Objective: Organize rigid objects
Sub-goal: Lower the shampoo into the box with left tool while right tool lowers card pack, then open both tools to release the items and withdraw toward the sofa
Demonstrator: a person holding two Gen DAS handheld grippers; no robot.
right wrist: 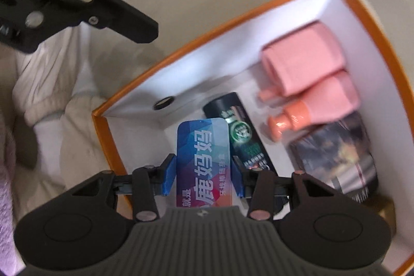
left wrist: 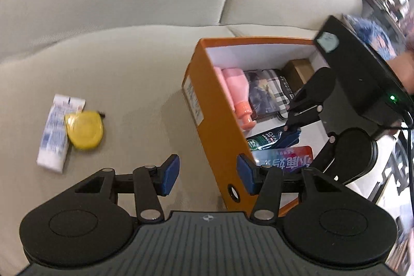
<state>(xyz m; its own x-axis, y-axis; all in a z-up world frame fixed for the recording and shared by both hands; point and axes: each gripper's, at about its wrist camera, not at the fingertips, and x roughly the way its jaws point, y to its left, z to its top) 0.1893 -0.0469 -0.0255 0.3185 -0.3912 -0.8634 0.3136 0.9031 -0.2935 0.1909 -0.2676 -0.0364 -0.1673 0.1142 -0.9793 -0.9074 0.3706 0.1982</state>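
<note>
blue pads of the right gripper [right wrist: 204,176] sit closest to its camera, jaws partly closed and pressing both long edges of a flat blue tin [right wrist: 203,146] with white chinese lettering. that tin is held over the near end of the orange box, just above the things already inside.

largest of all is the beige sofa [left wrist: 116,69], whose seat cushion carries everything. on it, right of centre in the left wrist view, stands the orange box [left wrist: 207,105], open on top, white inside, with a round finger hole in its near end wall.

inside the box, two pink bottles [right wrist: 310,74] with coral caps lie side by side along one long wall. beside them lies a pouch [right wrist: 336,146] printed with a plaid pattern and a picture; it is too blurred to read. a dark tube [right wrist: 240,136] with a green round label lies just beside the blue tin. a small brown carton [left wrist: 297,71] sits in the far corner.

the left gripper [left wrist: 208,173] hangs over the sofa at the box's near left corner, jaws standing about half open with nothing between the pads; the box's long wall runs up between them in its view.

well left of the box, on the cushion, a white tube [left wrist: 55,131] with blue print lies touching a yellow tape measure [left wrist: 84,131], which overlaps its edge.
</note>
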